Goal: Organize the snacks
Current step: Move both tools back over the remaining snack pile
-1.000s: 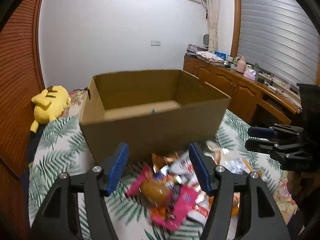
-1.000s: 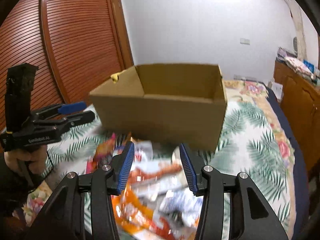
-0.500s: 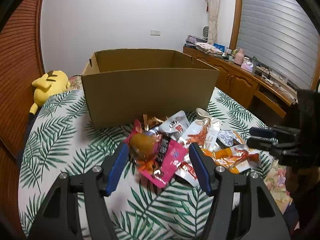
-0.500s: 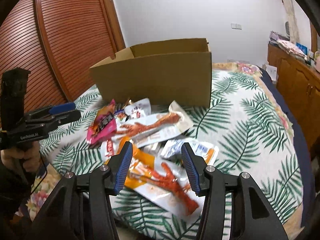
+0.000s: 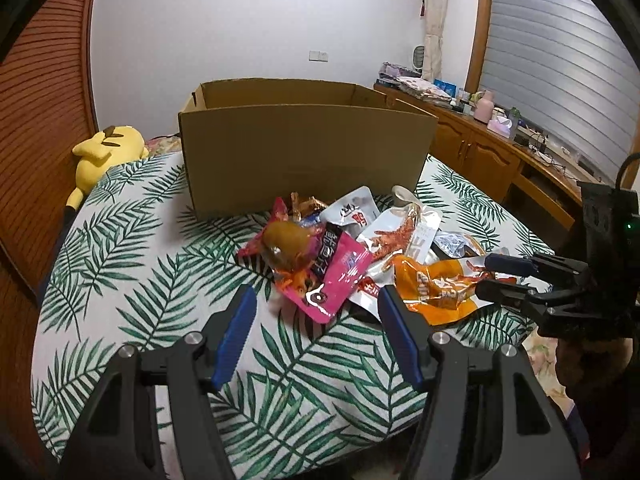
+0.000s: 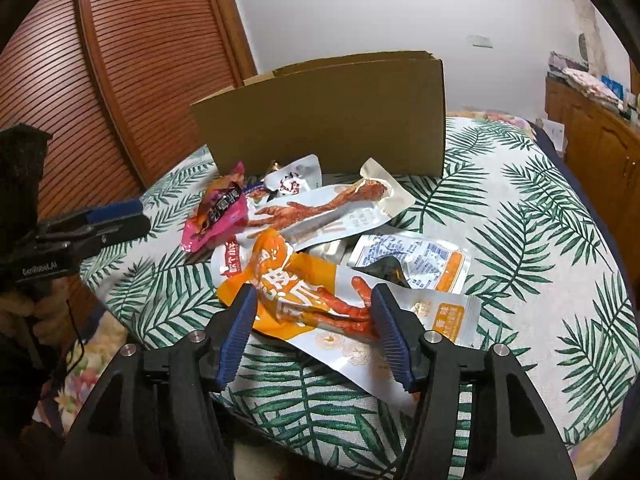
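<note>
An open cardboard box (image 5: pixel 308 156) stands on the leaf-print table (image 5: pixel 132 280), also in the right wrist view (image 6: pixel 332 120). A pile of snack packets lies in front of it: a pink packet (image 5: pixel 332 276) (image 6: pixel 216 216), an orange chicken-feet packet (image 5: pixel 436 288) (image 6: pixel 296 292), a clear chicken-feet packet (image 6: pixel 332 208), a white-and-blue packet (image 6: pixel 416 260). My left gripper (image 5: pixel 318 304) is open and empty, just short of the pink packet. My right gripper (image 6: pixel 314 300) is open, its fingers either side of the orange packet, low over it.
A yellow plush toy (image 5: pixel 104 152) lies at the table's far left. A wooden slatted wall (image 6: pixel 132 60) is on the left and wooden cabinets (image 5: pixel 488 152) with clutter on the right. The table edge (image 6: pixel 160 340) is close below the grippers.
Both grippers have dropped and pulled back from above the box toward the table's near edge. The snack pile now sits just ahead of the open fingers.
</note>
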